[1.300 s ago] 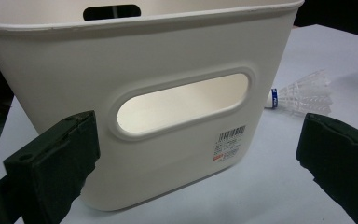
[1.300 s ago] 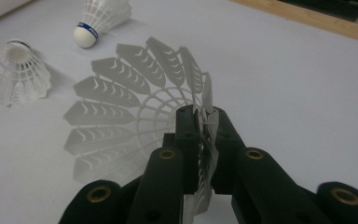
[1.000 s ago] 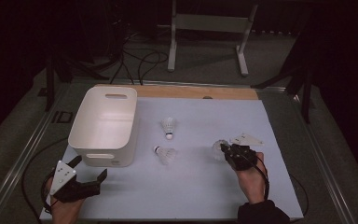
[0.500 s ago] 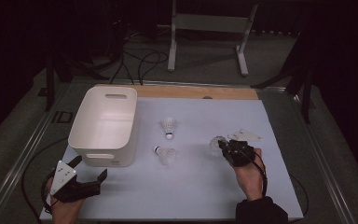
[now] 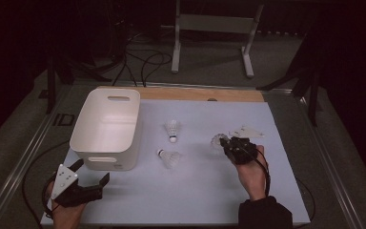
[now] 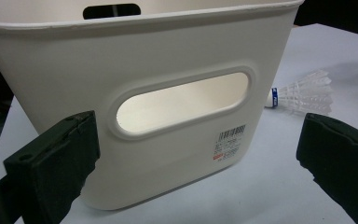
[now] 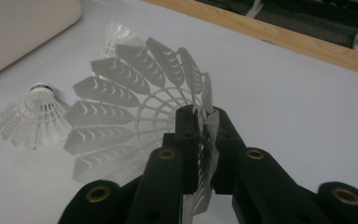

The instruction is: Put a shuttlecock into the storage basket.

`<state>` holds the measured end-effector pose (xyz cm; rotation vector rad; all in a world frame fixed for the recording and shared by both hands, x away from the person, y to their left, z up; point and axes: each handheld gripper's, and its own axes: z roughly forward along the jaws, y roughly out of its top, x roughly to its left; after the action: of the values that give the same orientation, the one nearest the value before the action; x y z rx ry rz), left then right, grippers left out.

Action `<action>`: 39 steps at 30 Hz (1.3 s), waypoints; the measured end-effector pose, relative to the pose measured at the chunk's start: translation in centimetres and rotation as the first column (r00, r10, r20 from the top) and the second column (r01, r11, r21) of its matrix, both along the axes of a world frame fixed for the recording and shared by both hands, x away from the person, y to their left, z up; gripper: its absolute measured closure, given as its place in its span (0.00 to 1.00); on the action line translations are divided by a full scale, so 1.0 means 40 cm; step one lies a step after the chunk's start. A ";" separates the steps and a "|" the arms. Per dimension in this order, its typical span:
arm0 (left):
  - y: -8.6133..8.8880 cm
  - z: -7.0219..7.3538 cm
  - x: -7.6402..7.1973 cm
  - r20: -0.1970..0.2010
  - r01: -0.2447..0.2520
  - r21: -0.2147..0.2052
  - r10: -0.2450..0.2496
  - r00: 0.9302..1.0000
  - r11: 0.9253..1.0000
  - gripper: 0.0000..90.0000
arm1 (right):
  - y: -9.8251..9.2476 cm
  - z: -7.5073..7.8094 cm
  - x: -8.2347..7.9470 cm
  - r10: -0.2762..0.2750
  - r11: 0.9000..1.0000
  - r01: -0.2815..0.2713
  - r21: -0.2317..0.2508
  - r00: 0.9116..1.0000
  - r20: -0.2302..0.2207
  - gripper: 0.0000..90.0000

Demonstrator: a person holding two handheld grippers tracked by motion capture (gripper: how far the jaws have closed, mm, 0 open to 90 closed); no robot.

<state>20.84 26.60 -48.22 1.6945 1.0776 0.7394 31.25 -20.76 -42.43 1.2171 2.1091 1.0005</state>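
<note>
Right of the white bin (image 5: 106, 128), we have a shuttlecock (image 5: 218, 140) pinched and ready to carry.

Our right gripper (image 5: 227, 143) has its jaws pressed together on the skirt of that shuttlecock, the plastic feathers squeezed flat between the pads (image 7: 189, 135), so we judge the pick-up made and the carry to the bin as the step in hand. Next we need to lift it off the table (image 5: 286, 181) and swing it across to the bin's open top without crushing the skirt further. Between it and the bin lie two more shuttlecocks, one upright (image 5: 172, 130) and one on its side (image 5: 169, 158). Our left gripper (image 5: 93, 171) waits just in front of the bin, jaws spread wide, holding nothing.
</note>
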 end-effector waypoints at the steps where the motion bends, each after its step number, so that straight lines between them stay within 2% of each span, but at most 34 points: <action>1: 0.000 0.000 0.000 0.000 0.000 0.000 0.000 1.000 1.000 0.00 | 0.003 0.003 0.002 0.001 1.000 -0.001 0.002 1.000 -0.001 0.93; 21: 0.000 0.000 0.000 -0.004 0.000 0.001 0.000 1.000 1.000 0.00 | 0.042 0.032 0.030 0.031 0.999 -0.031 0.017 1.000 0.005 0.94; 28: 0.000 0.000 0.000 -0.004 -0.001 0.001 0.001 1.000 1.000 0.00 | 0.046 0.035 0.041 0.034 0.999 -0.034 0.008 0.999 0.006 0.94; 39: -0.001 0.001 -0.001 -0.007 -0.003 0.003 0.003 1.000 1.000 0.00 | 0.059 0.039 0.055 0.050 0.998 -0.049 0.046 0.999 -0.009 0.94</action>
<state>20.81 26.56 -48.18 1.6994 1.0844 0.7378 33.43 -18.39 -40.88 1.1993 2.1444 1.0719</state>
